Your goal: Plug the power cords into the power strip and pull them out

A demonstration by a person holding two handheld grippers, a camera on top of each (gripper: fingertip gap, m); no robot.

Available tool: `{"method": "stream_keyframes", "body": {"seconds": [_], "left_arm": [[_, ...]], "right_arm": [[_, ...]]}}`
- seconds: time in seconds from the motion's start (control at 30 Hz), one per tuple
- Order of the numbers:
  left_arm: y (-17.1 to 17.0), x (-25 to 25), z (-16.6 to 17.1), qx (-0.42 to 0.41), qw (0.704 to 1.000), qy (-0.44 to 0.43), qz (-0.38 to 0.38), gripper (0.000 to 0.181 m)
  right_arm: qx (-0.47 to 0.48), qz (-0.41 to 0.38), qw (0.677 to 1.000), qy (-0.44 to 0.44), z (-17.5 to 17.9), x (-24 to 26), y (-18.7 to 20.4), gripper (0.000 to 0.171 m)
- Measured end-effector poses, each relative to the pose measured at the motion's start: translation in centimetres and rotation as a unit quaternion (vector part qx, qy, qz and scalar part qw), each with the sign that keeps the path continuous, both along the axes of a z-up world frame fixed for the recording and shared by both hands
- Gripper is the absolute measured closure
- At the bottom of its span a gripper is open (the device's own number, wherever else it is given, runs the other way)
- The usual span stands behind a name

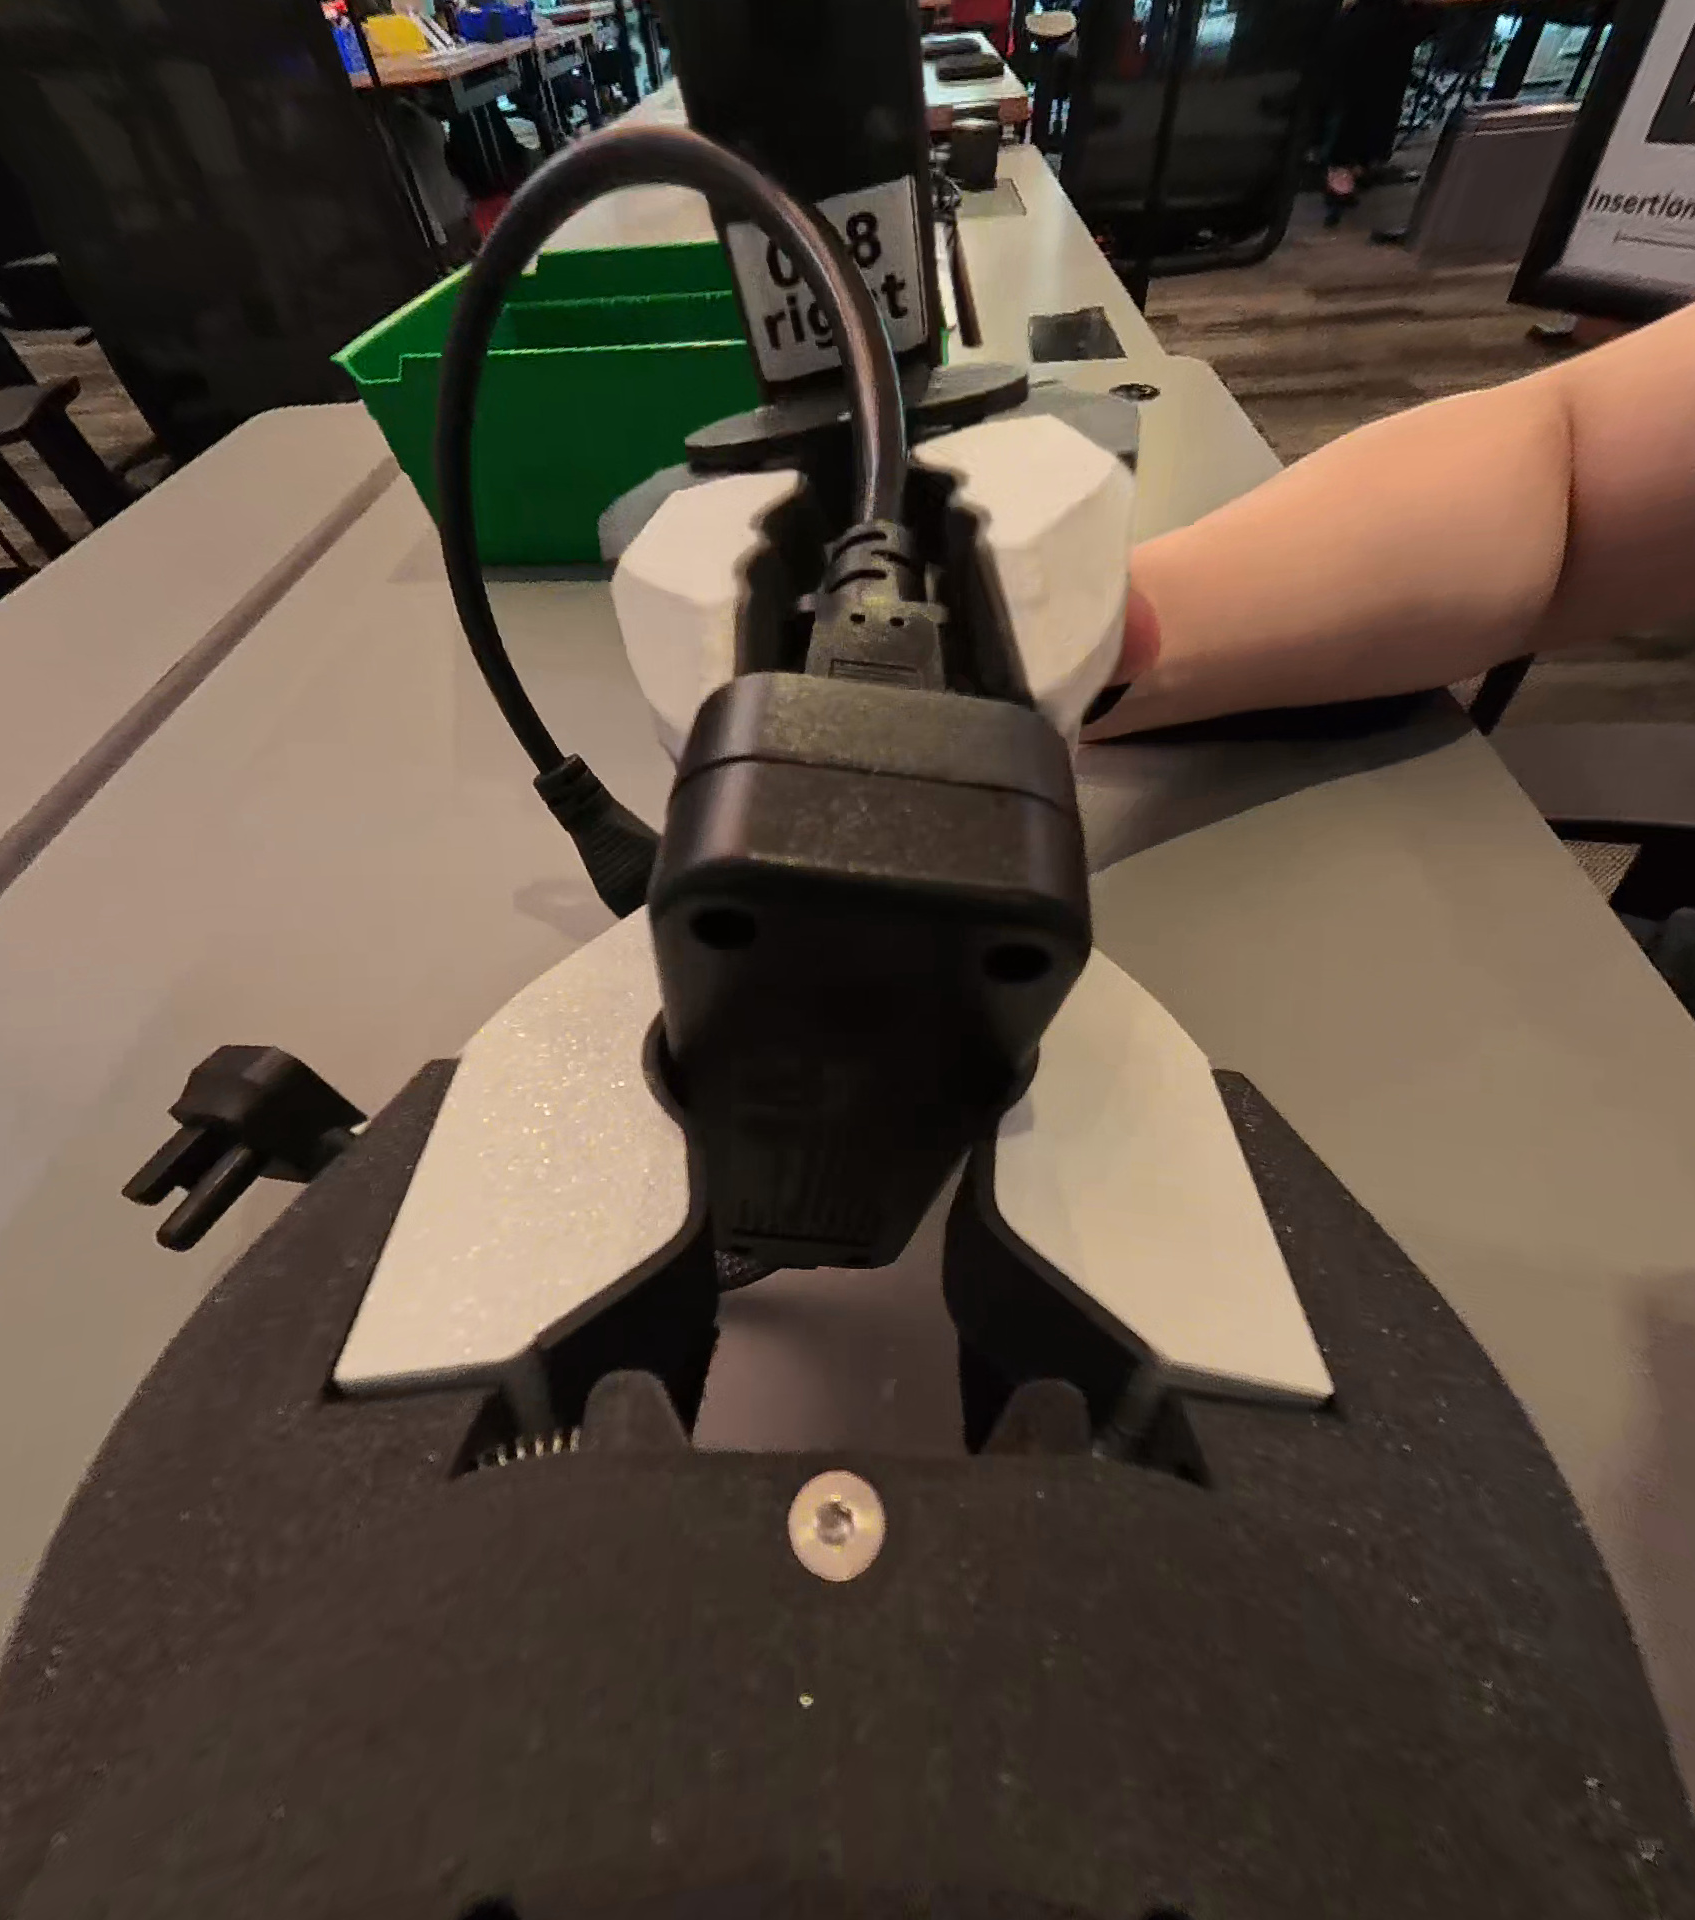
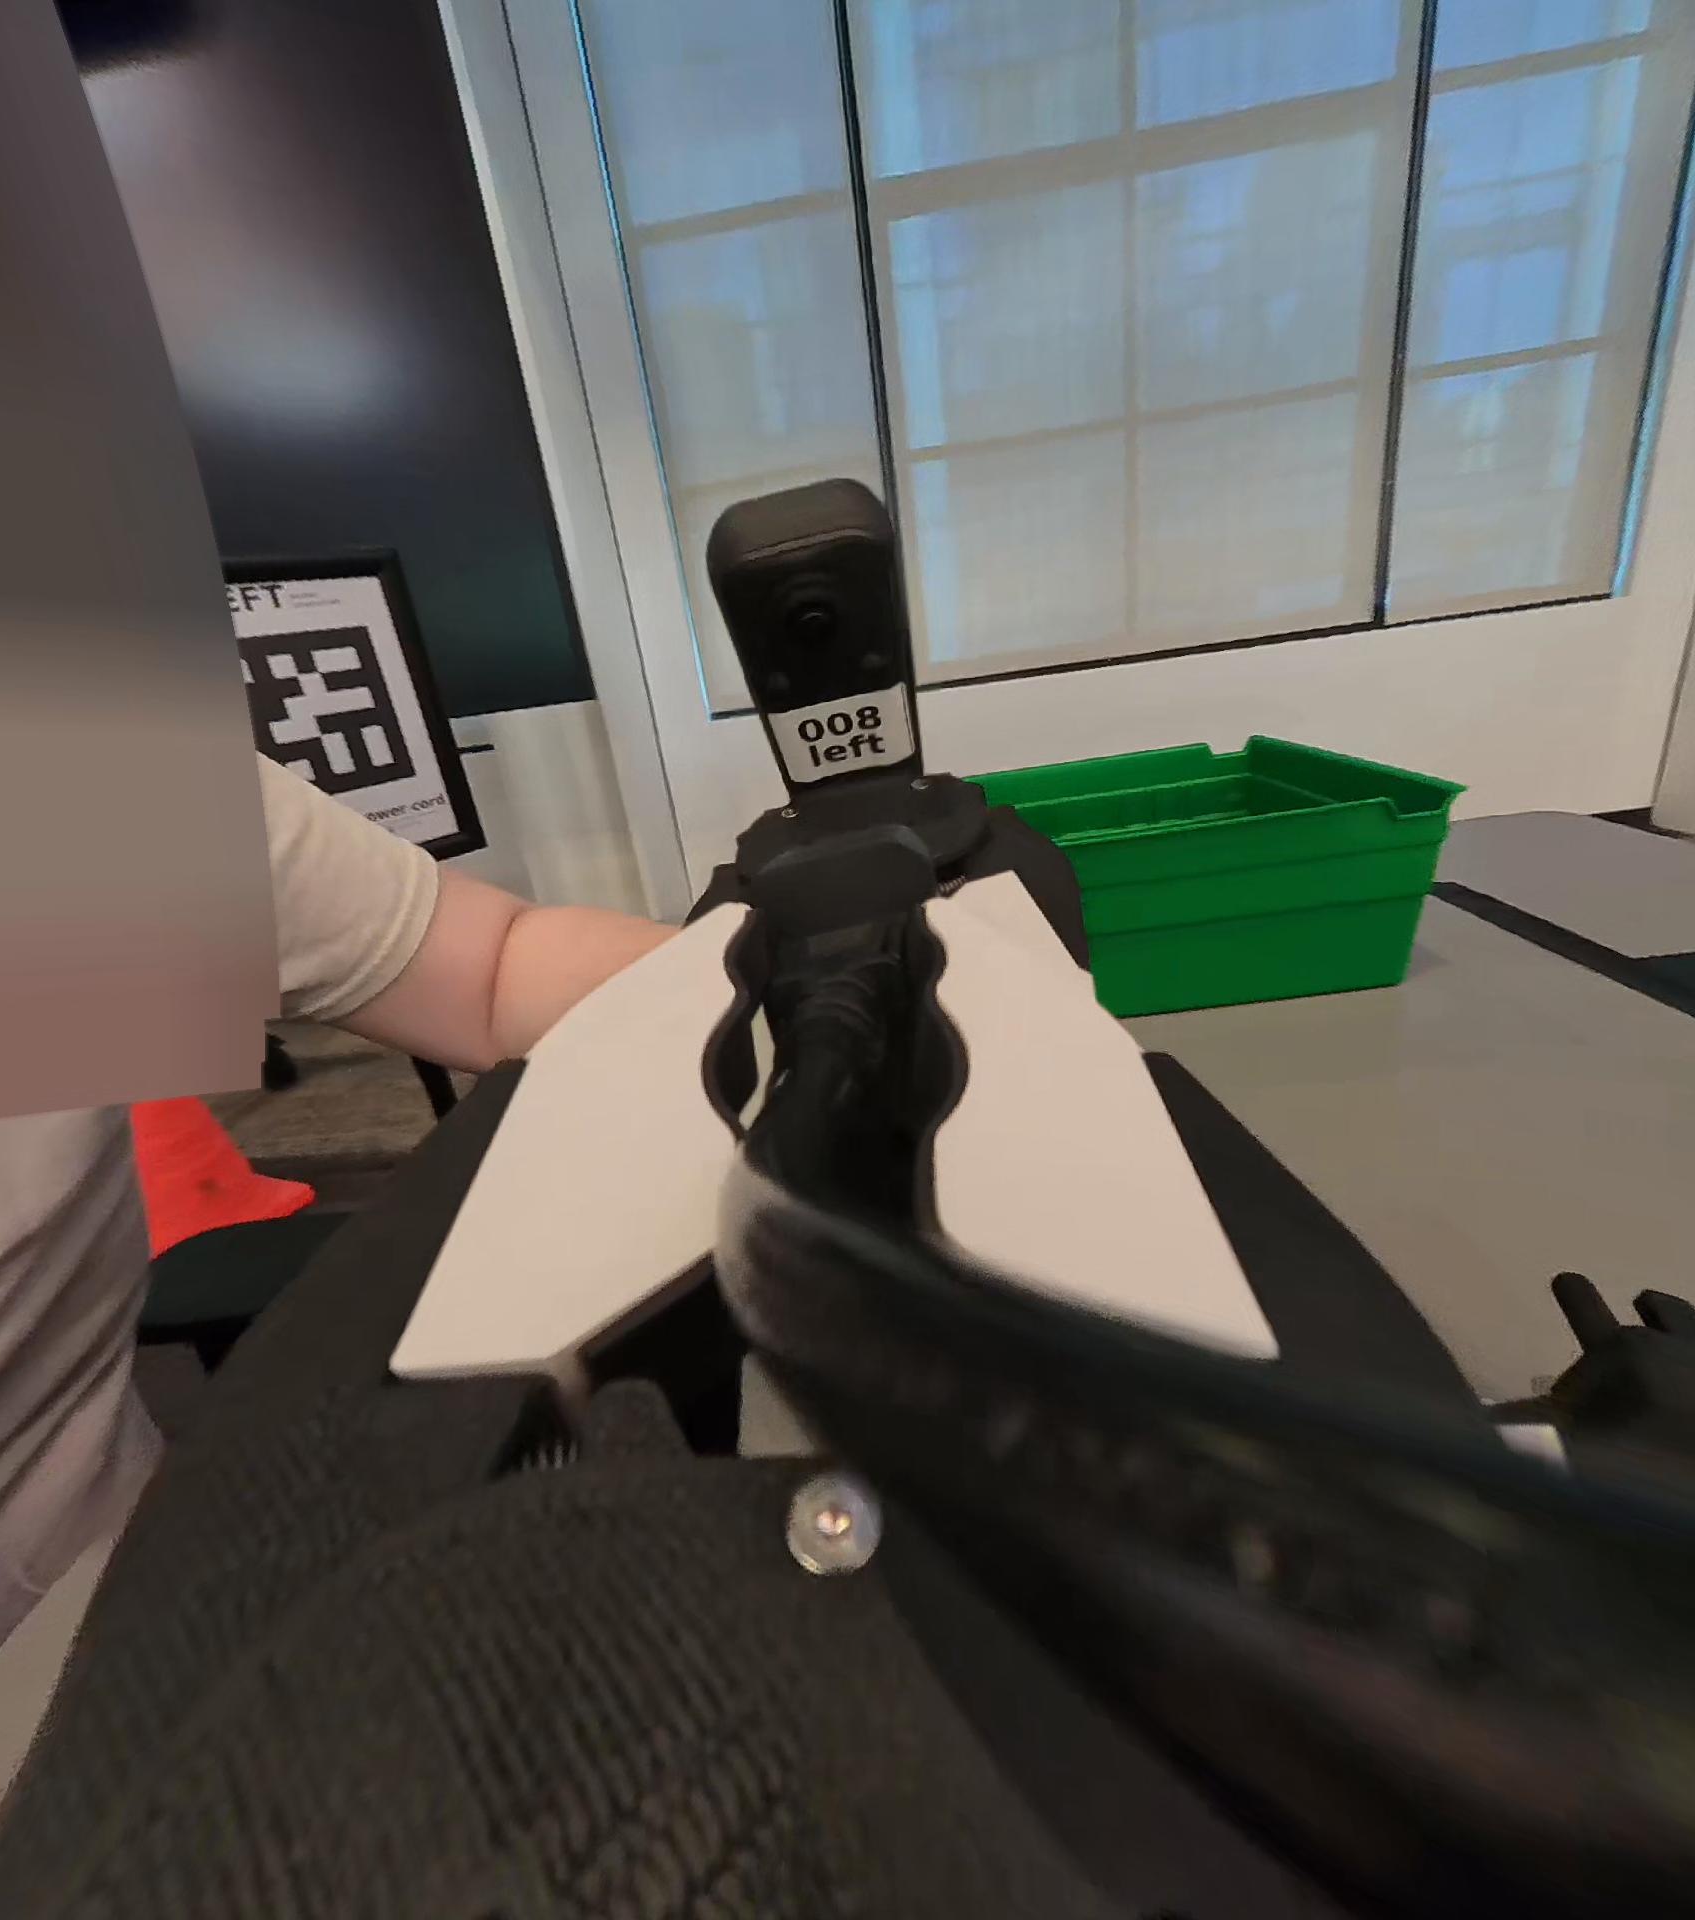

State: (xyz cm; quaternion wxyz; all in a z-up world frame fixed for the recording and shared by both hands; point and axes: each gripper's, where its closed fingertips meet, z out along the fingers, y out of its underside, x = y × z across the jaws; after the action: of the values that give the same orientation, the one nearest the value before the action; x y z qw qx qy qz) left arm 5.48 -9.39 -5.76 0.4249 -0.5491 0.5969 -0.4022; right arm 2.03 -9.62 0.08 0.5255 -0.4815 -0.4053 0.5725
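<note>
Left wrist view: the left tongs (image 1: pixel 838 1049) are pressed onto a black power strip (image 1: pixel 869 914), held clear of the desk (image 1: pixel 251 790) with its end face toward the camera. Beyond it, the right tongs (image 1: pixel 874 582) pinch a plug (image 1: pixel 874 644) whose front meets the strip's far face; whether it is fully seated cannot be told. The cord (image 1: pixel 469 436) loops up and left, and its free end (image 1: pixel 594 821) hangs beside the strip. A second plug (image 1: pixel 230 1132) lies on the desk, well apart to the left. A green bin (image 1: pixel 552 436) stands behind.

For the step in hand, keep both tongs on one axis, hold the strip rigid, and move the plug straight along that axis without rocking.

Right wrist view: the right tongs (image 2: pixel 832 1039) are nearly closed on the plug (image 2: pixel 827 997), the cord (image 2: pixel 1082 1382) sweeping blurred across the lower right. The left tongs (image 2: pixel 838 878) face them directly. The loose plug (image 2: pixel 1643 1361) lies on the desk (image 2: pixel 1445 1143) at the right.
</note>
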Motion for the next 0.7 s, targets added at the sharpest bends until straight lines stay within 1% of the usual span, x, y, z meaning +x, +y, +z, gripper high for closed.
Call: {"method": "stream_keyframes", "body": {"seconds": [0.07,0.1,0.13,0.17,0.3,0.37,0.5,0.57,0.63,0.7], "left_arm": [[0.0,0.0,-0.1,-0.004,1.0,0.006,-0.003,0.129],[-0.1,-0.1,-0.2,-0.007,1.0,0.007,-0.005,0.129],[-0.1,-0.1,-0.1,-0.013,1.0,0.003,-0.008,0.129],[-0.4,-0.1,0.1,-0.016,1.0,-0.002,-0.014,0.128],[-0.6,-0.1,-0.5,0.005,1.0,0.014,-0.012,0.128],[-0.8,0.2,-1.6,0.006,0.999,0.037,-0.016,0.113],[-0.8,0.5,-0.5,-0.004,1.0,0.003,-0.009,0.116],[-0.6,0.3,-0.5,0.003,1.0,0.007,-0.003,0.12],[-0.3,0.1,-0.4,0.016,1.0,0.004,0.004,0.126],[0.3,-0.3,0.1,0.001,1.0,-0.009,0.01,0.127]], "right_arm": [[0.03,-0.018,0.998,-0.057,-1.1,-0.5,0.1,0.134],[0.051,-0.035,0.994,-0.088,-1.7,-0.6,0.3,0.134],[0.069,-0.048,0.991,-0.103,-1.7,-0.6,0.3,0.144],[0.079,-0.053,0.99,-0.108,-1.5,-0.6,0.1,0.146],[0.076,-0.037,0.991,-0.1,-1.6,-0.7,-0.2,0.146],[0.068,-0.027,0.994,-0.081,-1.3,-0.8,-0.5,0.147],[0.052,-0.023,0.997,-0.06,-0.8,-0.7,-0.5,0.146],[0.05,-0.025,0.997,-0.053,-0.6,-0.7,-0.4,0.146],[0.067,-0.031,0.995,-0.063,-0.7,-0.6,-0.3,0.146],[0.095,-0.052,0.99,-0.087,-1.0,-0.2,0.2,0.146]]}}
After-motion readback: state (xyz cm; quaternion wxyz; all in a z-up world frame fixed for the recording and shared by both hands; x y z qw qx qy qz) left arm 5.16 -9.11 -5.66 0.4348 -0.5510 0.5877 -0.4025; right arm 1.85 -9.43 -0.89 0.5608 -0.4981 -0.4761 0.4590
